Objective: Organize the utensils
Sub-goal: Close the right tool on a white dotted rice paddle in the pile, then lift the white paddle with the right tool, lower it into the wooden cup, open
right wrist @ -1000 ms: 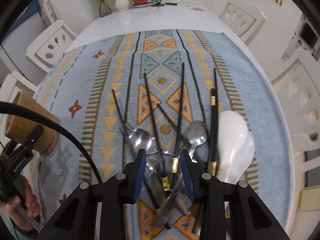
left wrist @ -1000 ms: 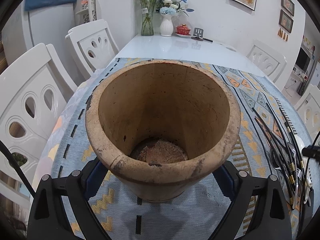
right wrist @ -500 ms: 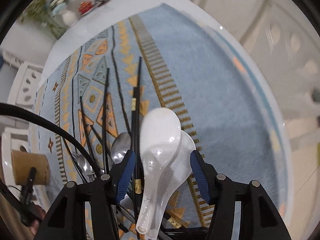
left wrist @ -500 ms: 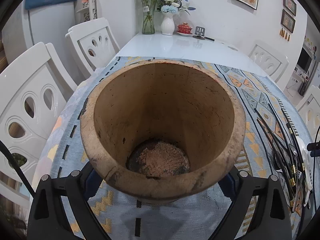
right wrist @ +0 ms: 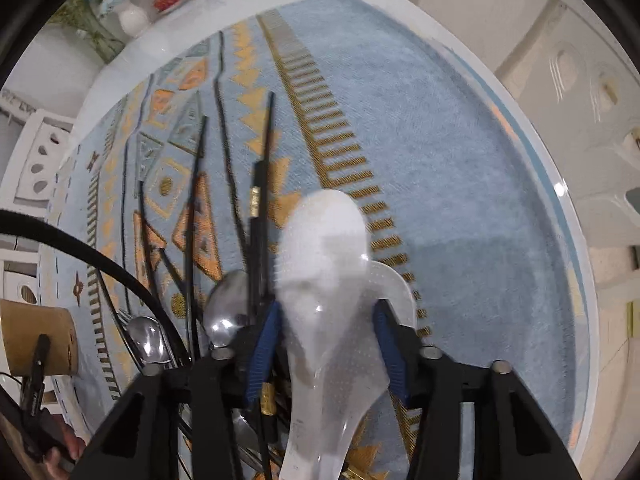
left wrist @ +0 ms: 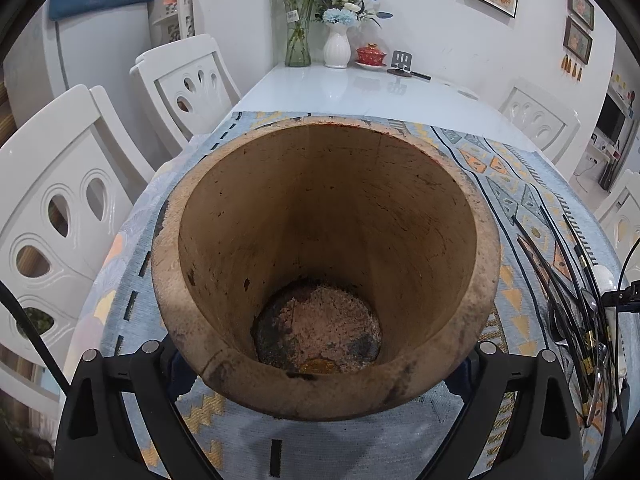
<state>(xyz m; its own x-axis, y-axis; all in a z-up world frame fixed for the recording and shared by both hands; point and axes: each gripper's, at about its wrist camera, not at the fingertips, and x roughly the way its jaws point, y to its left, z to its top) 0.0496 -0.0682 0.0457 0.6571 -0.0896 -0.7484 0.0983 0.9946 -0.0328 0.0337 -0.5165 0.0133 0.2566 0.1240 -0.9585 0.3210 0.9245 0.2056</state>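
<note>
My left gripper (left wrist: 320, 360) is shut on a wooden utensil holder (left wrist: 320, 208), one finger on each side. The holder is empty and its stained bottom shows. In the right wrist view it (right wrist: 38, 340) stands at the far left. My right gripper (right wrist: 326, 320) points steeply down over a white ceramic spoon (right wrist: 324, 240). Its jaws have just been closing, and the blue pads now press the spoon's sides. A second white spoon (right wrist: 394, 284) lies under it. Black chopsticks (right wrist: 258, 216) and metal spoons (right wrist: 226, 312) lie in a heap just to the left.
A blue patterned cloth (right wrist: 460, 160) covers the near part of the white table (left wrist: 360, 84). Vases of flowers (left wrist: 336, 44) and a red lidded cup (left wrist: 370, 54) stand at the far end. White chairs (left wrist: 68, 208) line both sides. A hand (right wrist: 60, 456) shows at the lower left.
The right gripper moved right from the chopsticks and metal spoons to the white spoons, rolled and sank. Its jaws widened, then narrowed onto the top spoon. The left gripper kept still with the holder.
</note>
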